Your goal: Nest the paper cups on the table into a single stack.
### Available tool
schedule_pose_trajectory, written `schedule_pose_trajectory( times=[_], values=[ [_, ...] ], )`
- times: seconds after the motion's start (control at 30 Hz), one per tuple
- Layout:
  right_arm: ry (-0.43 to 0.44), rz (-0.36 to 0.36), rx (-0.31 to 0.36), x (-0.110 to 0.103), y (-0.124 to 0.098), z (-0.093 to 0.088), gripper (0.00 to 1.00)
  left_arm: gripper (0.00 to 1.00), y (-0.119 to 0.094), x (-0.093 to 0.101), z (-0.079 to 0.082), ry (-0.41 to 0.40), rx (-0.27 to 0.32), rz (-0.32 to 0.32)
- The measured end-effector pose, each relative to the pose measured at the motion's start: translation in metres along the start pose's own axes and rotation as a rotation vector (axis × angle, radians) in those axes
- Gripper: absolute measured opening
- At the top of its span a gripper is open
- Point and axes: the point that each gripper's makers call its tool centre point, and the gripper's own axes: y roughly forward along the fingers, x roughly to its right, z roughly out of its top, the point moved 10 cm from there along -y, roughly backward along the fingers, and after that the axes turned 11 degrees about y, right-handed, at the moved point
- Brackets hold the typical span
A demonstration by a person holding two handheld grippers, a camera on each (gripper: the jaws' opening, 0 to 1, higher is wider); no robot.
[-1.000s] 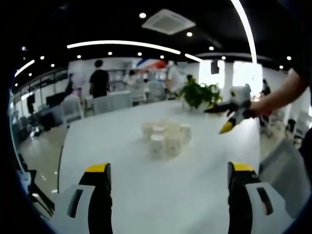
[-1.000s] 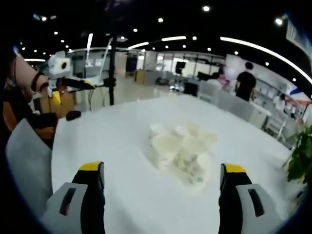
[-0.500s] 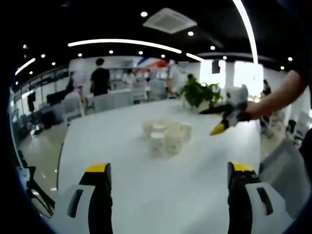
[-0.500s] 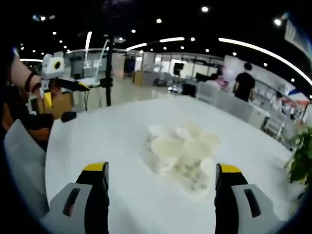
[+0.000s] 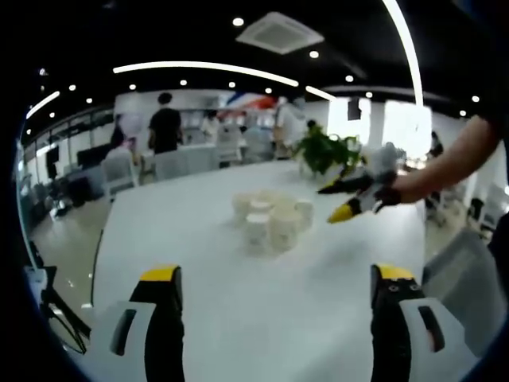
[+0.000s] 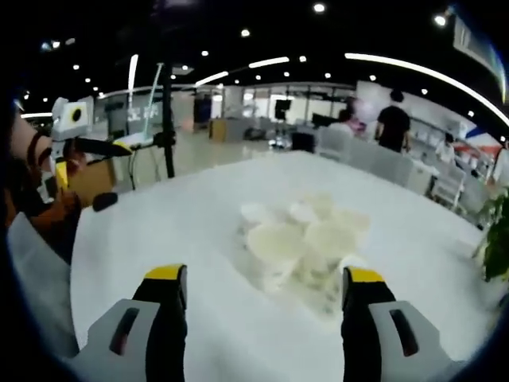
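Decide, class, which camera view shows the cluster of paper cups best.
The left gripper view: the paper cups stand sharp enough to tell single cups apart, side walls showing. In the right gripper view the paper cups are nearer but blurred, seen more from above, their rims merging.

Ahead of the jaws, the paper cups blur into one pale cluster, their count unclear; people beyond the bench are indistinct.

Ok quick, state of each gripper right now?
Left gripper: open, fingers wide apart, holding nothing, short of the paper cups.
Right gripper: open, empty, close above the cups, none between its fingers.
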Motion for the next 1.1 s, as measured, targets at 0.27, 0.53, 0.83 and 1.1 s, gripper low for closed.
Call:
schedule_pose_trajectory(
  times=[0.27, 0.53, 0.83, 1.1],
  values=[
    [0.014, 0.001, -0.007, 0.001, 0.009, -0.002, 0.76, 0.98, 0.001, 0.001, 0.001, -0.001, 0.000, -0.001],
    [0.054, -0.005, -0.004, 0.004, 0.019, -0.004, 0.72, 0.98, 0.003, 0.000, 0.002, 0.002, 0.004, 0.002],
    [0.077, -0.006, 0.000, 0.003, 0.032, 0.000, 0.71, 0.97, 0.005, -0.002, 0.001, 0.005, -0.006, -0.001],
    [0.107, -0.008, 0.000, 0.005, 0.045, -0.001, 0.69, 0.97, 0.005, -0.006, 0.000, -0.002, -0.016, -0.002]
  ],
)
